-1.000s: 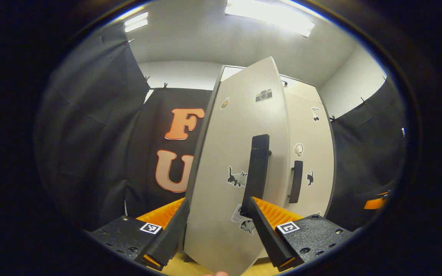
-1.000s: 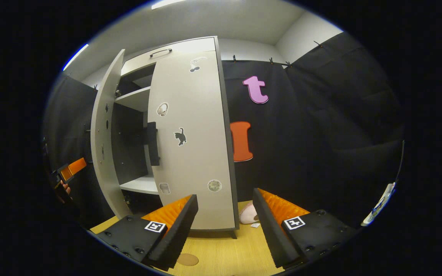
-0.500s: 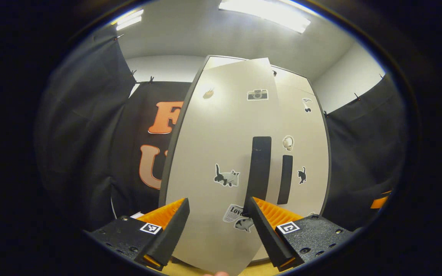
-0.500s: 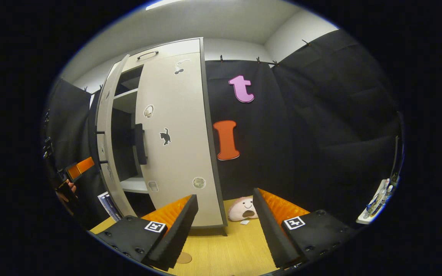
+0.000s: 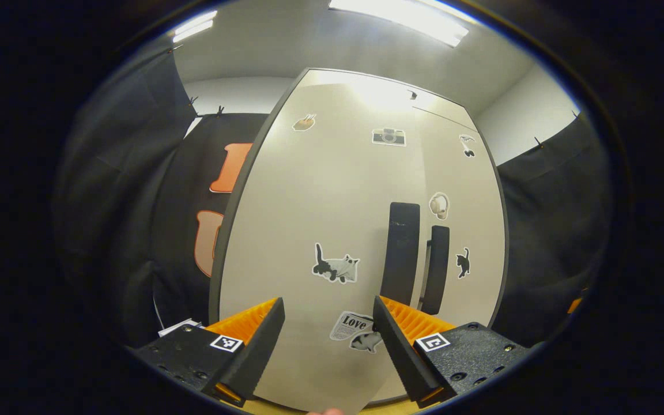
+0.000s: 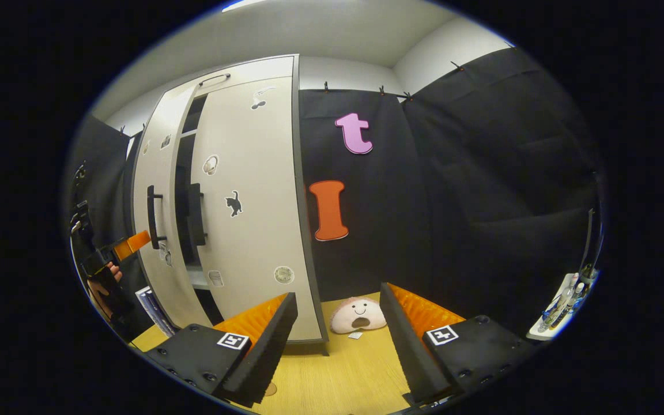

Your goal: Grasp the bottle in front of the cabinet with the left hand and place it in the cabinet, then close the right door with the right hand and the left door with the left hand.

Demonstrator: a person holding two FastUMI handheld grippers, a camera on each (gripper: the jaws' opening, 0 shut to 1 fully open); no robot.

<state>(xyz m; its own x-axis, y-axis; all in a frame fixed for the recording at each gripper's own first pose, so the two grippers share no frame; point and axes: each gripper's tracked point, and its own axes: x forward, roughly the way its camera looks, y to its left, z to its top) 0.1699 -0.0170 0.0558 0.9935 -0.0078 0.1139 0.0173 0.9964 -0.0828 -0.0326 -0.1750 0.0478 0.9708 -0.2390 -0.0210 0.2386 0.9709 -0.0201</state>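
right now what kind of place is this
Probably a staged recording booth, not a real home: black cloth hangs clipped along the walls, a pale cabinet with stickers stands on a wooden floor, and a plush toy lies beside it.

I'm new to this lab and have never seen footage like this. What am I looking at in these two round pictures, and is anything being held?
No robot here: a person carries a handheld two-finger gripper in each hand, and a fisheye camera rides on each, looking along its fingers.

In the left gripper view, the left gripper sits at the bottom, fingers apart with nothing between them, close to the cabinet's left door, which carries stickers and a dark handle.

In the right gripper view, the right gripper is also open and holds nothing. It looks at the cabinet from the side: the right door looks closed, while a narrow dark gap remains beside the left door. The other gripper shows far off at the left edge, by that door.

On the wooden floor lies a pink plush toy beside the cabinet.
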